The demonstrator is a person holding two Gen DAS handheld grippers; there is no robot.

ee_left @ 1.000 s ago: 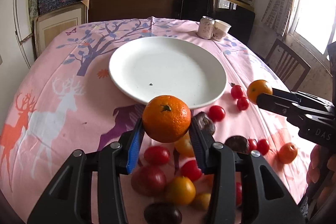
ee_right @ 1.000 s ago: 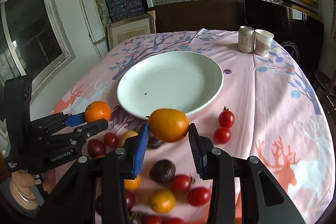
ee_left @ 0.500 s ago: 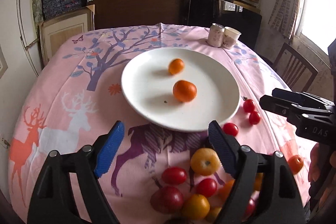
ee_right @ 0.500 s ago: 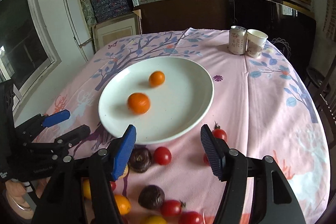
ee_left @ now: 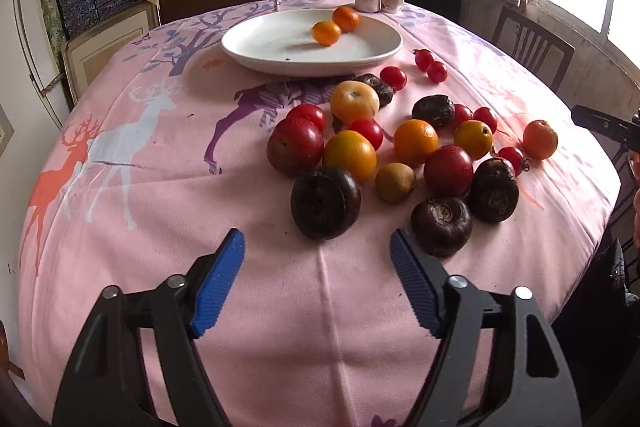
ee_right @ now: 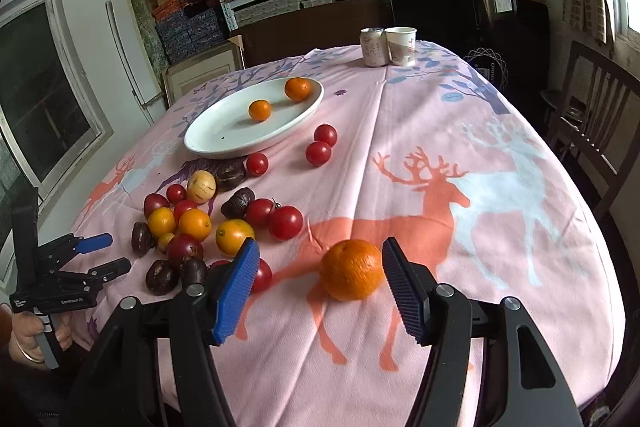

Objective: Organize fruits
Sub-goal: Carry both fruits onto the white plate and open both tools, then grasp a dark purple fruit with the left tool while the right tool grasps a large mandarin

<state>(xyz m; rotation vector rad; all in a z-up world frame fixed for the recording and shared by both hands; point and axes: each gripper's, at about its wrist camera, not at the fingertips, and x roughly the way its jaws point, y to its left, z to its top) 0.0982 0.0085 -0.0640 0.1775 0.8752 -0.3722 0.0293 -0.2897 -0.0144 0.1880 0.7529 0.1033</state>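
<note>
Dimpled round orange (ee_right: pixel 351 269) between ribbed blue pads (ee_right: pixel 236 285), glossy oval plate (ee_right: pixel 224 143)

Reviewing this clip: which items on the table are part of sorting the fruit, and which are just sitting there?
Part of the job:
- white plate with two oranges
- lone orange between the open right gripper fingers
- mixed fruit pile
- open left gripper

Just sitting there:
- drink can
- paper cup
- wooden chair
</note>
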